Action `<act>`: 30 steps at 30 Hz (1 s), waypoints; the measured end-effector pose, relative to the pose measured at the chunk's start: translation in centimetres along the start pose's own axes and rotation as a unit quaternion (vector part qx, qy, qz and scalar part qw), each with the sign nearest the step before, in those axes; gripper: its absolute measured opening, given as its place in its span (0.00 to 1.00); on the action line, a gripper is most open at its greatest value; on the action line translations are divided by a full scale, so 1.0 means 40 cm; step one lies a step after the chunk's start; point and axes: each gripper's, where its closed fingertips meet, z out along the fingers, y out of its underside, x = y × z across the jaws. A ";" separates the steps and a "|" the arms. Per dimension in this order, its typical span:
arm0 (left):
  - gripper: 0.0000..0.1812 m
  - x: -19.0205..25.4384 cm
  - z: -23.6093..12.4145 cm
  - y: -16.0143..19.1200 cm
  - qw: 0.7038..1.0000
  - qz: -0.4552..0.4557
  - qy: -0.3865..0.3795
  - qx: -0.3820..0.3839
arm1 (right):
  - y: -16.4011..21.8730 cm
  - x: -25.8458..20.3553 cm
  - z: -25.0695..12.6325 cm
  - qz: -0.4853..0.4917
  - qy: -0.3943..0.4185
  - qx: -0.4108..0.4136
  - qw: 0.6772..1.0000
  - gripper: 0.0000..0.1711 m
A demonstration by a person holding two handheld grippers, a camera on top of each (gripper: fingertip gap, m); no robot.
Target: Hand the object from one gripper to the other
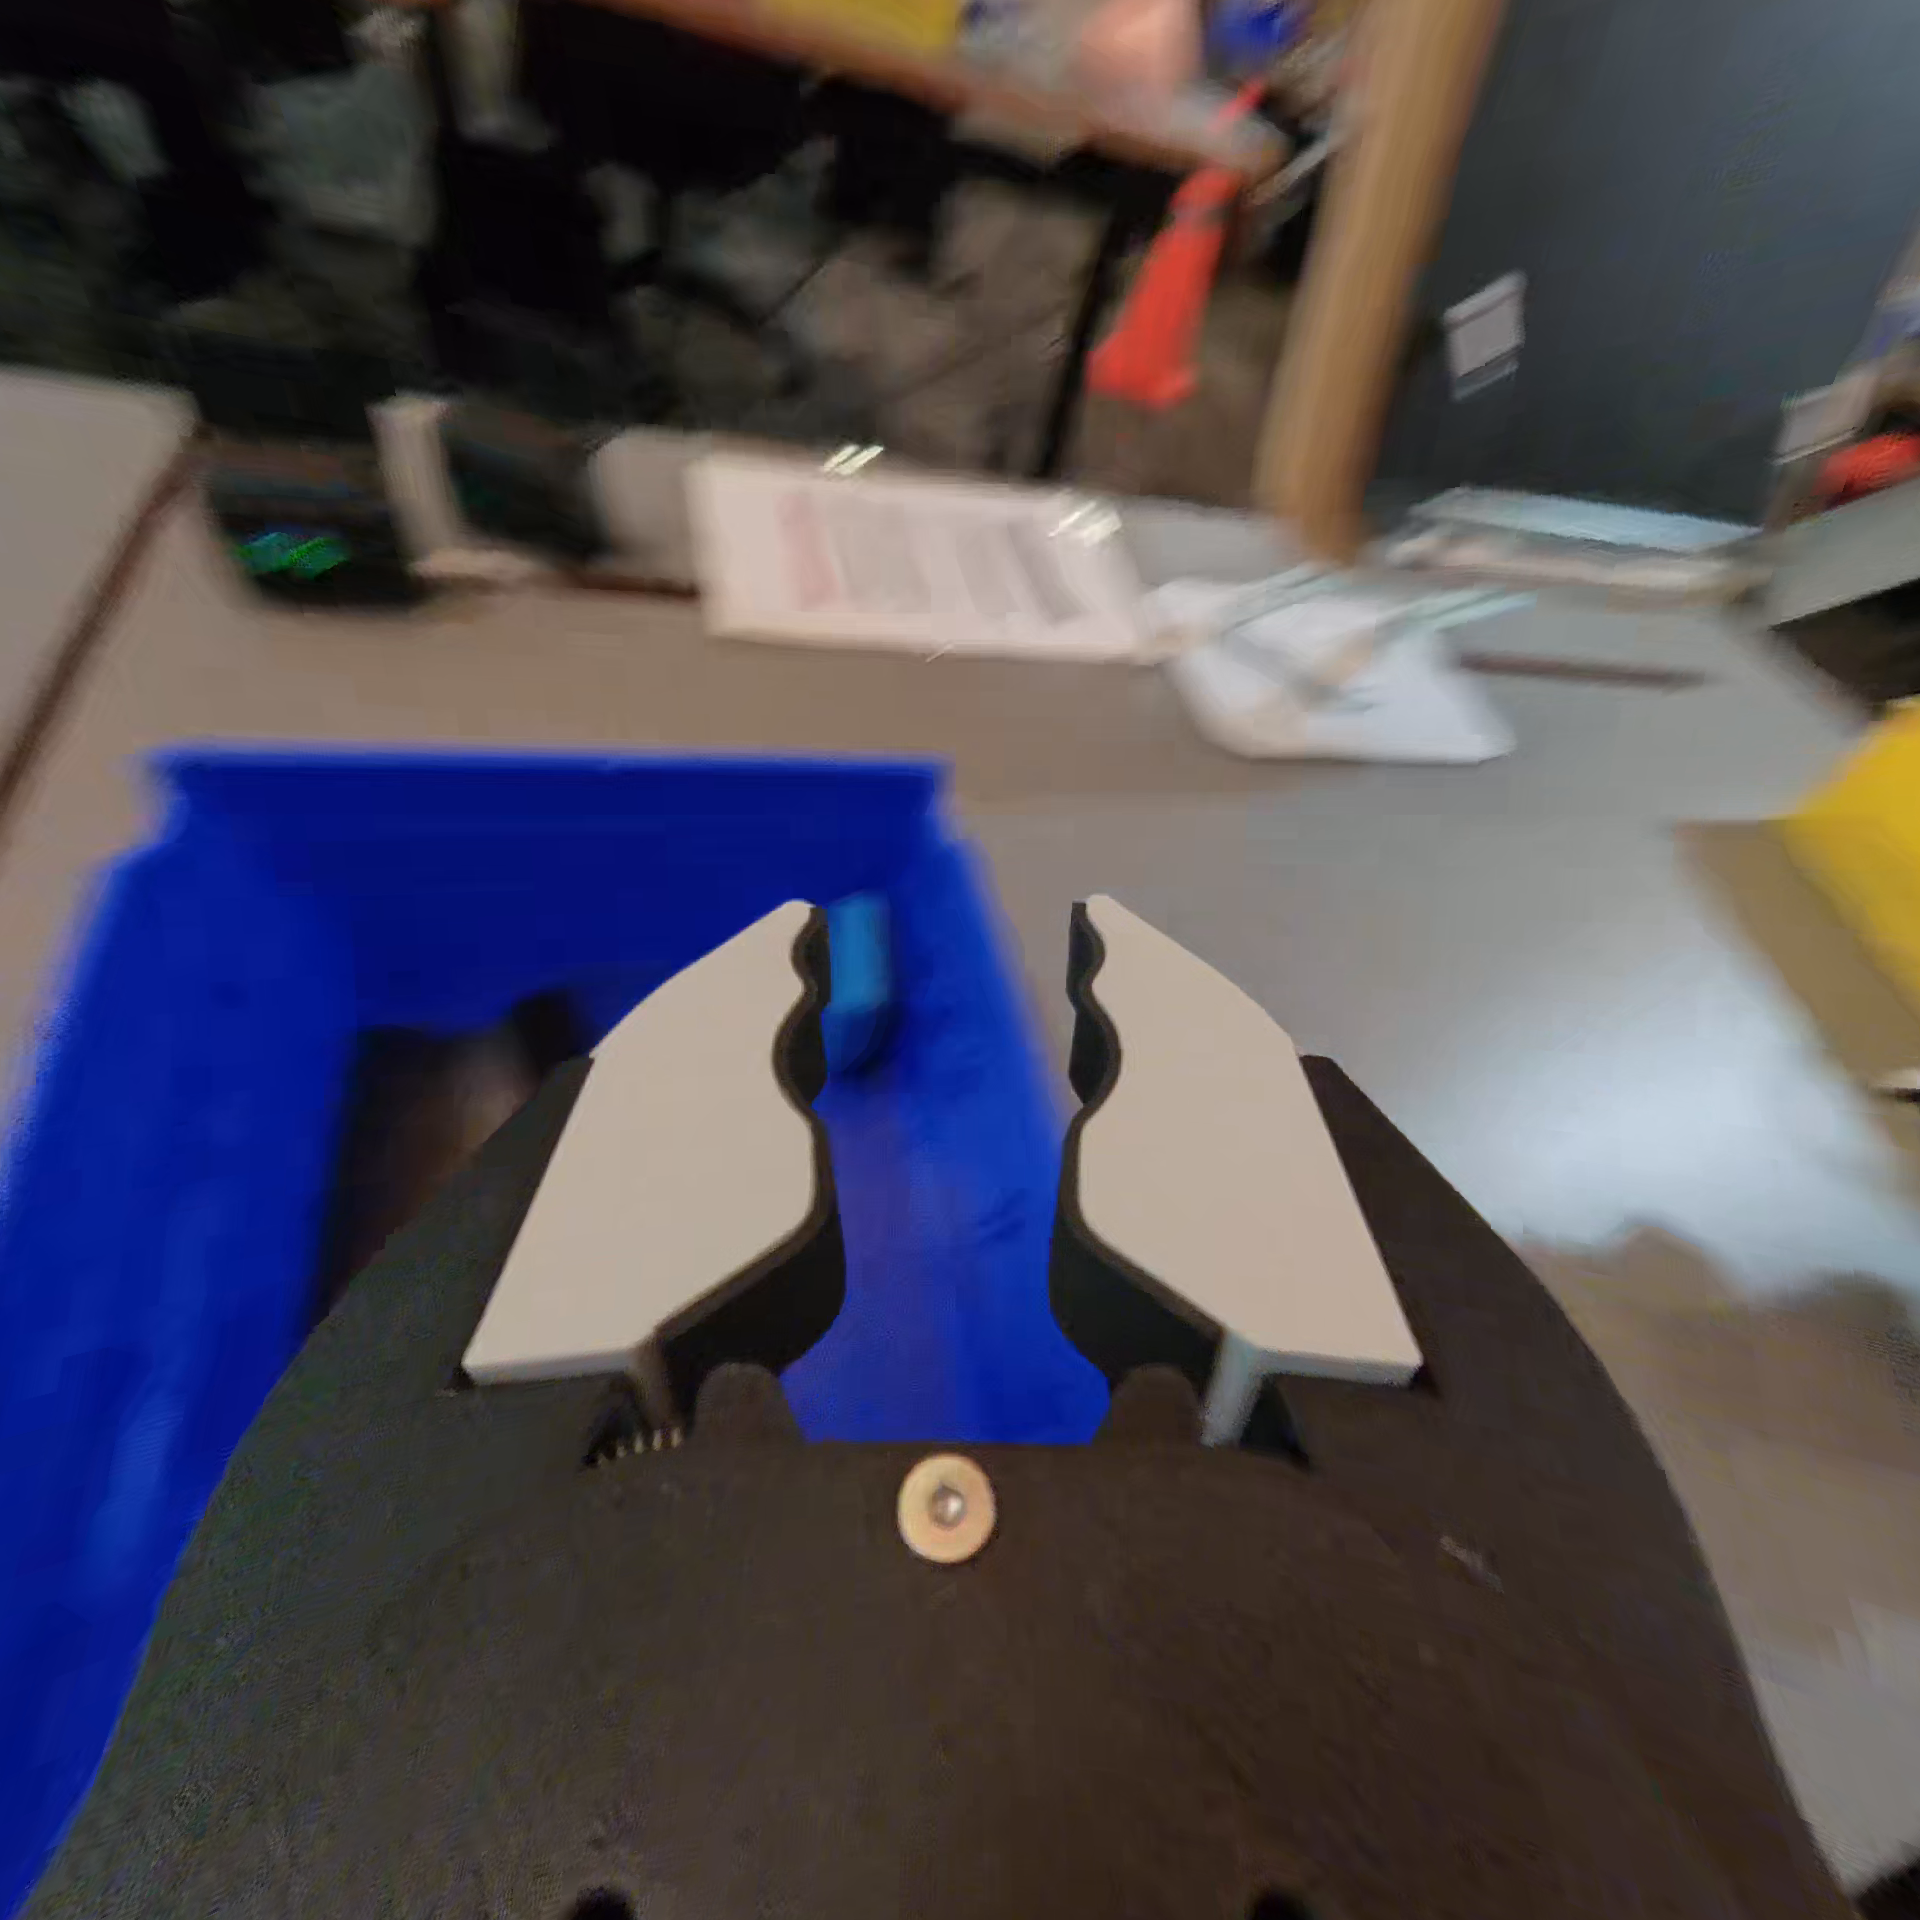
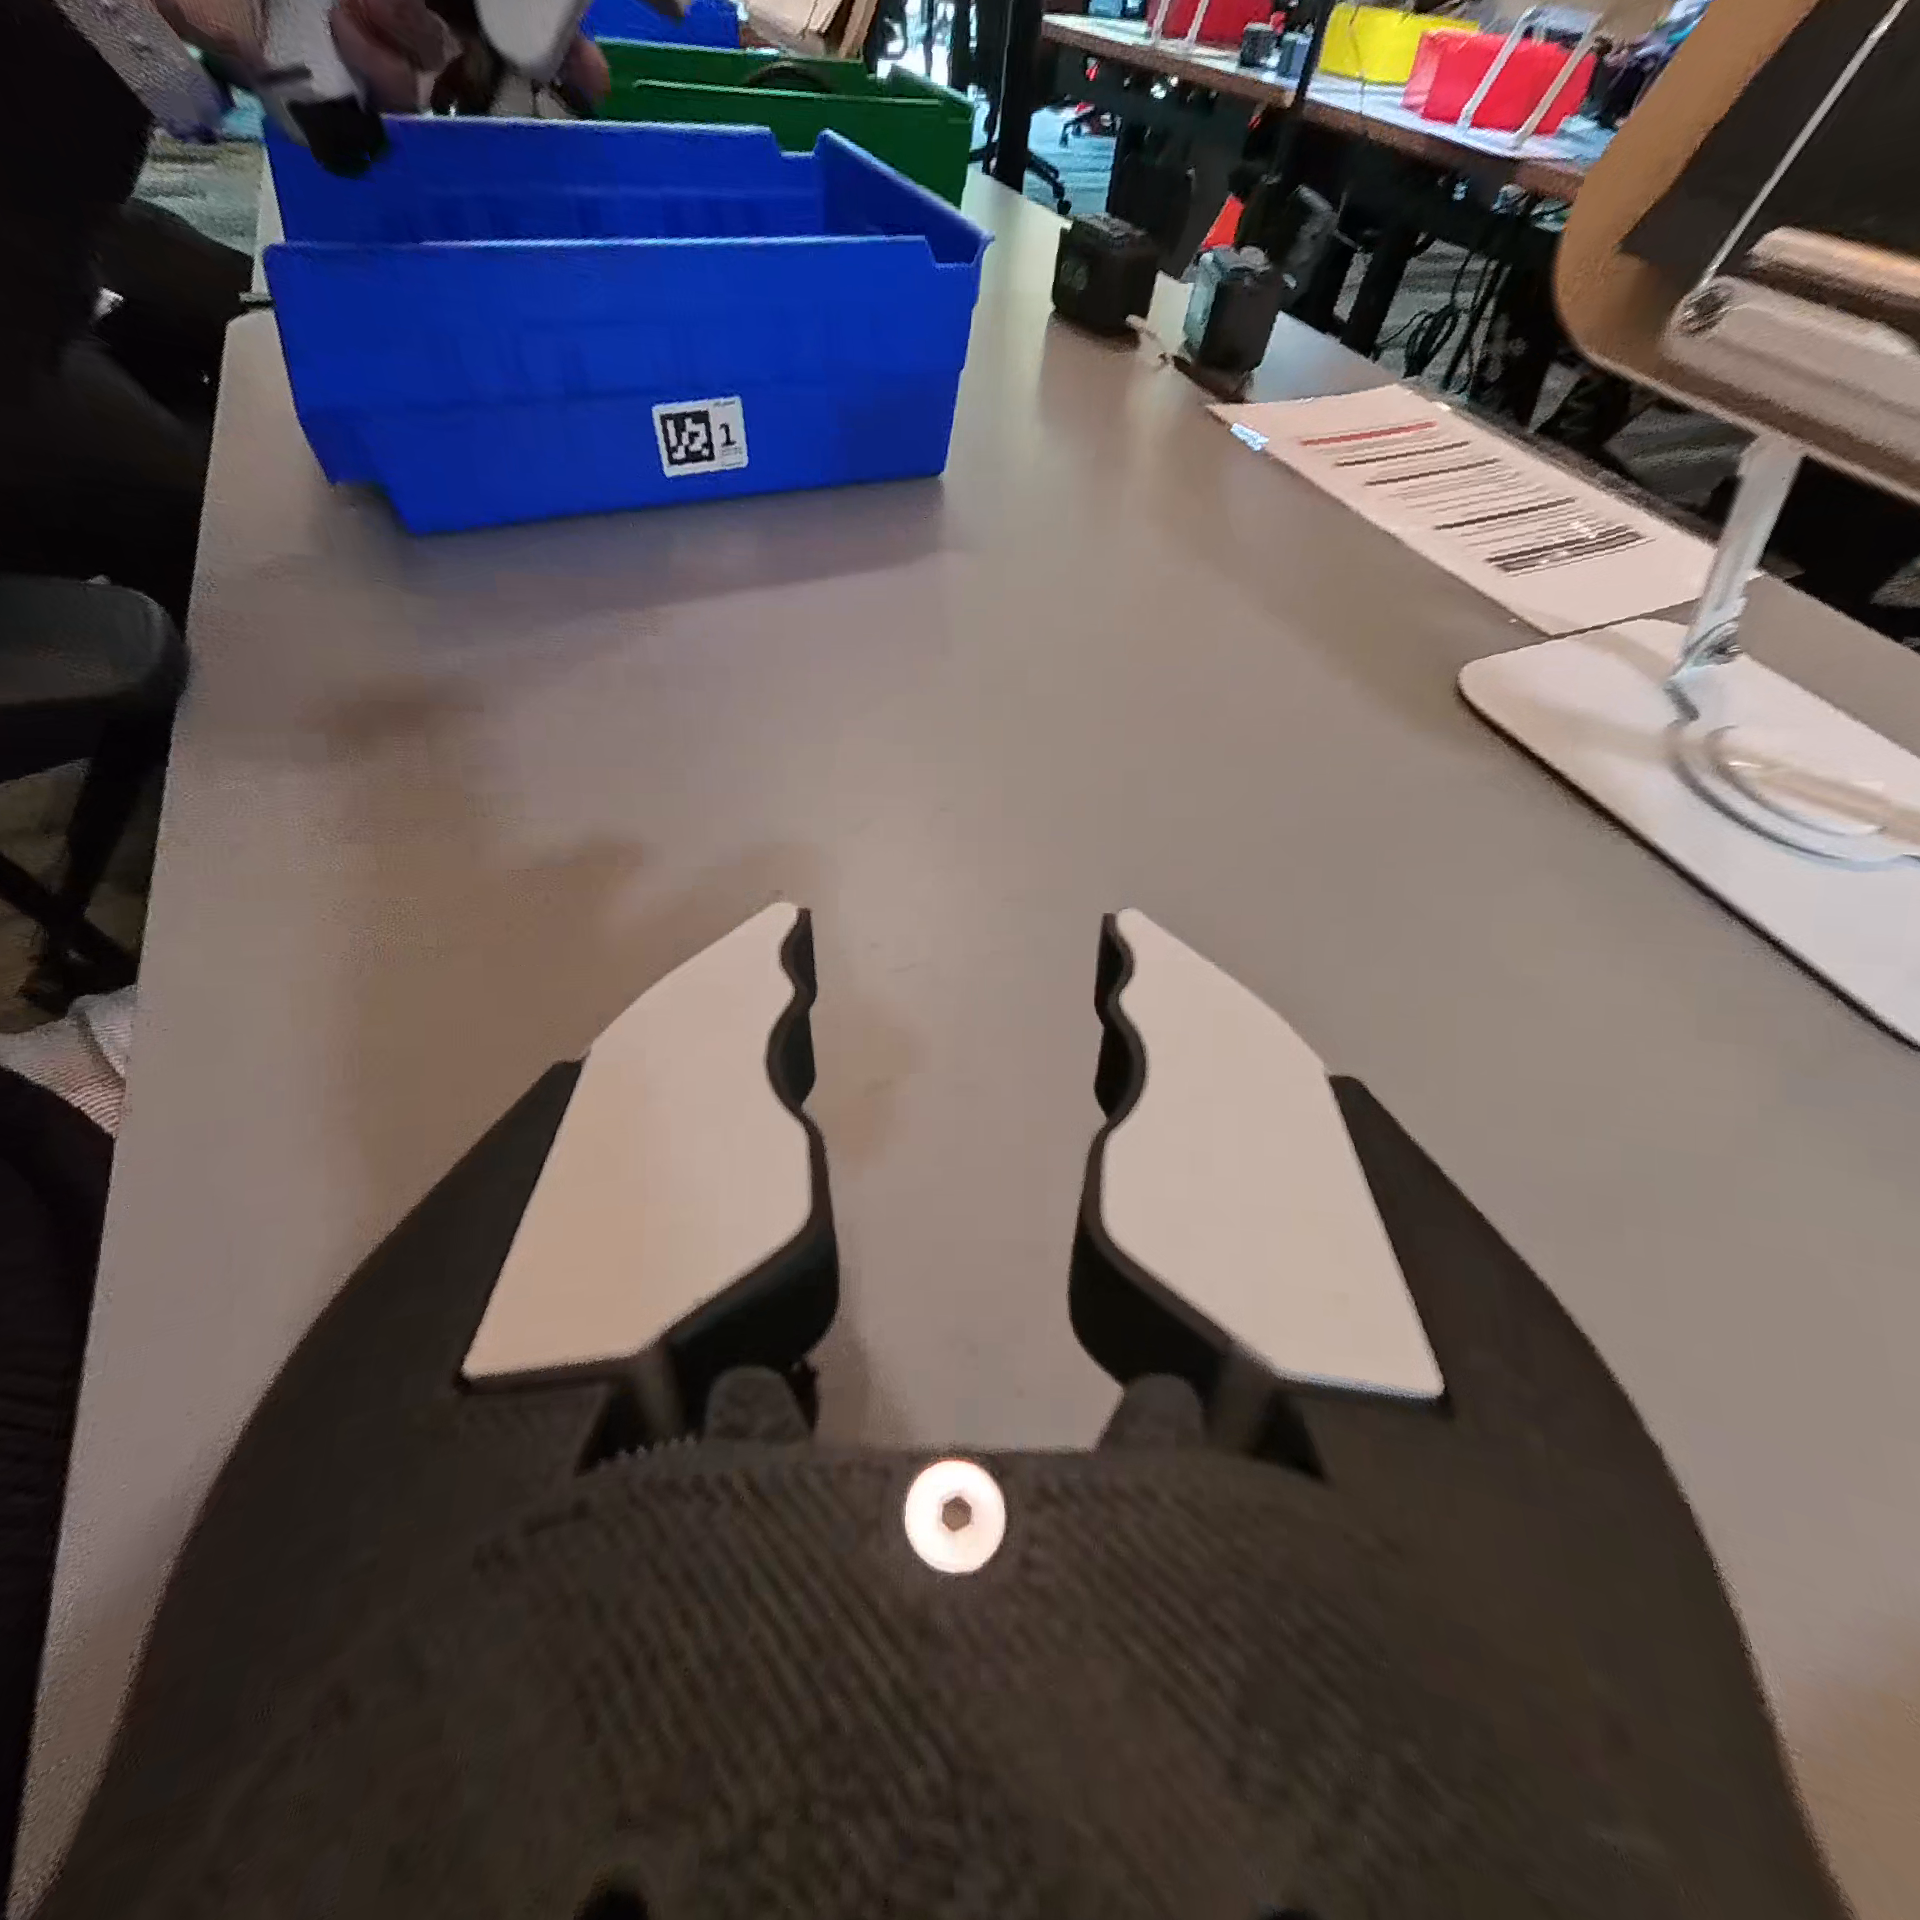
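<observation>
Left tongs [image 1: 940,914] released, empty, low centre of frame, over blue bin [image 1: 260,935]. Small blue object [image 1: 857,987] inside bin, just past left fingertip. Right tongs [image 2: 954,920] released, empty, above bare grey tabletop [image 2: 727,727]; bin upper left of frame.

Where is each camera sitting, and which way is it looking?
Left wrist view: on the left hand-held gripper, looking down into the blue plastic bin at a small lighter-blue block; its two open grey fingers show.
Right wrist view: on the right hand-held gripper, low over the grey table, facing the bin; its open fingers show.
Shared: bin, table, printed paper sheet; the right view also catches the left hand-held gripper, far off.
</observation>
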 end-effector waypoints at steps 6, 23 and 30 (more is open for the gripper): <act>0.26 -0.212 0.054 0.263 0.967 0.060 -0.128 -0.212 | 0.012 -0.002 0.010 0.010 -0.004 -0.005 1.000 0.30; 0.01 -0.075 0.021 0.036 0.972 0.169 -0.157 -0.031 | 0.013 -0.016 0.010 0.082 -0.045 0.022 0.995 0.27; 0.01 0.280 -0.085 -0.163 0.961 0.228 -0.042 0.154 | -0.008 -0.070 0.027 0.155 -0.101 0.051 0.981 0.25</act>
